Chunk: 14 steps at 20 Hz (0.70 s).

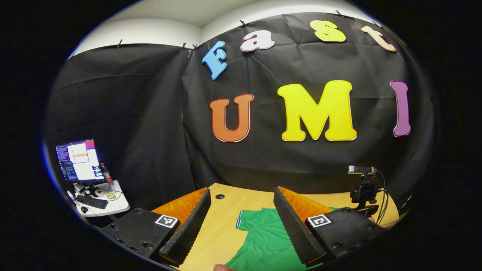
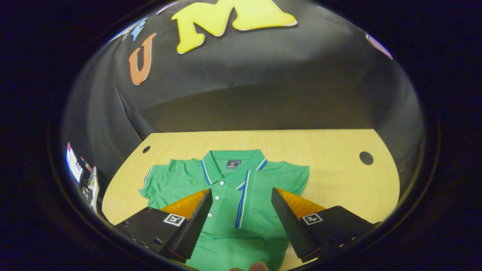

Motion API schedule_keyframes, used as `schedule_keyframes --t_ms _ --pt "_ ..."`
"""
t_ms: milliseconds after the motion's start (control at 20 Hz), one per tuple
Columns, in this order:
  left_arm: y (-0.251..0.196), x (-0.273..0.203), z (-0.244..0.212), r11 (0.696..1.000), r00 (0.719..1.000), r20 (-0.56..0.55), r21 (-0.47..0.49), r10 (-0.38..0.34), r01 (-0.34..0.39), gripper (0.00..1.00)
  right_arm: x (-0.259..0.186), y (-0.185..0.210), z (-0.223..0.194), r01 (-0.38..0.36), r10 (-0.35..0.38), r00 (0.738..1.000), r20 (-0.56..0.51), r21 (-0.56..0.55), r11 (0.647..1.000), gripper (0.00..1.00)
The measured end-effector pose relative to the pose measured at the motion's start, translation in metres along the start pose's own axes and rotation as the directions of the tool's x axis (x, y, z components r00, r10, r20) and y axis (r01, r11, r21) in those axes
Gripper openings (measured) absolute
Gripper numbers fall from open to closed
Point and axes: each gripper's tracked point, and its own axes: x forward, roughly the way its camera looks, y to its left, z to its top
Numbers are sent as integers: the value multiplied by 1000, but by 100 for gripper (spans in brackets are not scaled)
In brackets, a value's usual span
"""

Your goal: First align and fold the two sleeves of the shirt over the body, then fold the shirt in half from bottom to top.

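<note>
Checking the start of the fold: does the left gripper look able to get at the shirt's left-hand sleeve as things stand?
Probably yes. The left gripper is open above the table, and the sleeve lies flat right ahead between its fingers, with nothing on it.

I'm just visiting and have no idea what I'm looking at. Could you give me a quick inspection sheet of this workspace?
Surface: wooden table with round cable holes, bare around the shirt.
Job's things: green polo shirt lying flat, collar away from the grippers, sleeves spread, not yet folded.
Clutter: nothing seen on the table.
Grippers: left gripper open above the shirt's sleeve; right gripper open above the shirt's body; neither touches the cloth.
Cables: wires hang from a camera on a stand at the table's edge.
Surroundings: black cloth wall; side table with monitor, keyboard, bottle.
</note>
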Motion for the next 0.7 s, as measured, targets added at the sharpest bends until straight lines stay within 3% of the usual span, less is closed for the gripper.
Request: schedule_keyframes --t_ms 100,150,300,350,500,550,700 --pt "4 15 -7 999 999 -5 -6 -38 38 100 -36 3 19 -5 9 997 75 -49 999 92" --pt "3 26 -12 998 998 -15 -18 -66 66 100 -56 4 25 -3 12 993 115 -76 997 96" --pt "4 62 -44 986 984 -75 -55 -159 155 100 -118 6 34 33 1 978 209 -158 987 96" --pt "5 76 -56 982 977 -100 -60 -186 181 100 -136 8 33 46 -7 974 226 -168 985 92" --pt "10 112 -101 969 951 -188 -81 -246 235 100 -185 10 32 95 -50 964 263 -163 982 99" --pt "11 124 -114 963 941 -210 -92 -266 252 100 -199 10 32 115 -69 959 275 -157 981 93" --pt "14 160 -158 950 911 -270 -115 -312 291 100 -235 6 31 183 -143 943 301 -111 977 96"
